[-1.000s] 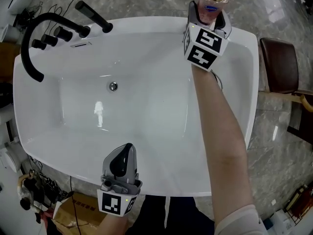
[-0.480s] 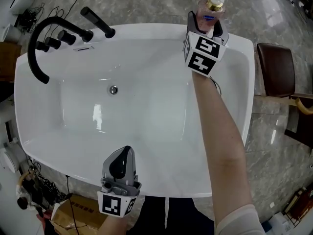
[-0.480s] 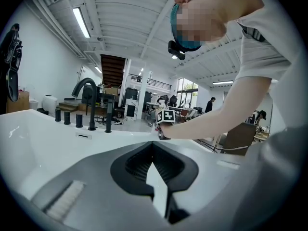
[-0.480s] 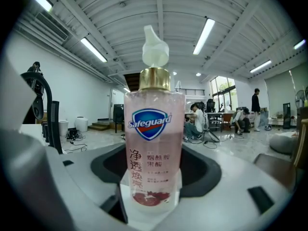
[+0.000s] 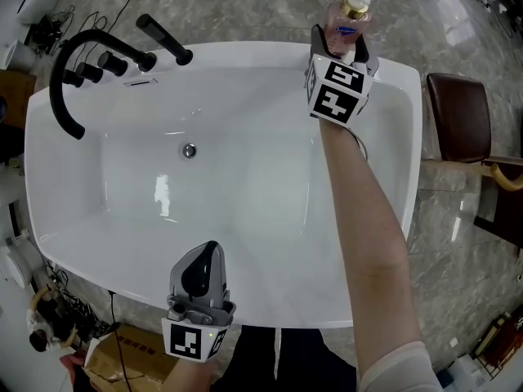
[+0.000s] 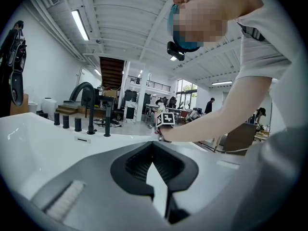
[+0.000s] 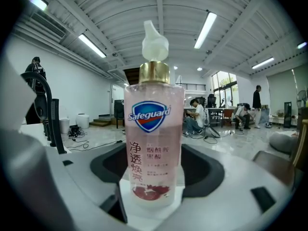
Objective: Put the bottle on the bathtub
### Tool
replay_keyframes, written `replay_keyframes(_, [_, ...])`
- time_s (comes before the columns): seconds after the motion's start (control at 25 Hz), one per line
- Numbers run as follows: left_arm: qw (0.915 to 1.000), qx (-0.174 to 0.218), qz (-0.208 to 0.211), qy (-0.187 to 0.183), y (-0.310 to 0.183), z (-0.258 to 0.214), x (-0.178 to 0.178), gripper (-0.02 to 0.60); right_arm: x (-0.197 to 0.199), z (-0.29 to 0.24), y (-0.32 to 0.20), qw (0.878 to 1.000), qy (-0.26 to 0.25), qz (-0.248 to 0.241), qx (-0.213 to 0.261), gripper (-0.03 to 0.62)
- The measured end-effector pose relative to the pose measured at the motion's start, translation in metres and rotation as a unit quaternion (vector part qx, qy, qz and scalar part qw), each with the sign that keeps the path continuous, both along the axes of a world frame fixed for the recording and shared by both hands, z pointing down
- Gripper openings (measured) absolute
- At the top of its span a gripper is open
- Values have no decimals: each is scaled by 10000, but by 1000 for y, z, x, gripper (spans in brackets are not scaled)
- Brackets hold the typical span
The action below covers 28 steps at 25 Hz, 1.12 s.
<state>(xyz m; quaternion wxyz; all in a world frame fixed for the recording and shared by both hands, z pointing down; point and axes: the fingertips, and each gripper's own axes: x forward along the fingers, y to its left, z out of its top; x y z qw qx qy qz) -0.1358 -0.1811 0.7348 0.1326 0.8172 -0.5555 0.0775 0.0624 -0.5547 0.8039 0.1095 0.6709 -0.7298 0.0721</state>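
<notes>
tongs on the right (image 5: 344, 41) grasp an upright pink bottle (image 5: 346, 16) at the bathtub (image 5: 245, 49) rim; left tongs (image 5: 206, 256) closed, empty.

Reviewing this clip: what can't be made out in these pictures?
Head view: the base of the bottle and whether it touches the rim of the bathtub, hidden by the right gripper.
Right gripper view: where the jaws meet the bottle, covered by the bottle itself.
Left gripper view: the bottle, too small and behind the right gripper's marker cube.
</notes>
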Motion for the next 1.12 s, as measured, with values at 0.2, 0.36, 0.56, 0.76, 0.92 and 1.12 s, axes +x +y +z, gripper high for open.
replay_keyframes(0.2, [10000, 14, -5, -42, 0, 0, -3, 9, 1, 3, 3, 9996, -222, -116, -87, 357])
replay_keyframes(0.36, [9999, 112, -30, -100, 1, -6, -7, 9, 1, -4, 22, 9995, -140, -269, -23, 370])
replay_keyframes(0.56, [9997, 188, -62, -129, 4, -16, -13, 9, 4, -18, 63, 9994, 49, -341, -49, 370])
replay_keyframes(0.76, [9995, 258, -144, -68, 0, -37, -20, 9, 1, -50, 123, 9986, 28, -516, -107, 370])
replay_keyframes(0.92, [9989, 443, -180, 12, -7, -78, -24, 9, 3, -98, 174, 9984, -160, -532, -98, 370])
replay_keyframes(1.12, [9971, 754, -99, 7, -15, -148, -18, 9, 20, -182, 229, 9976, -627, -302, -62, 369])
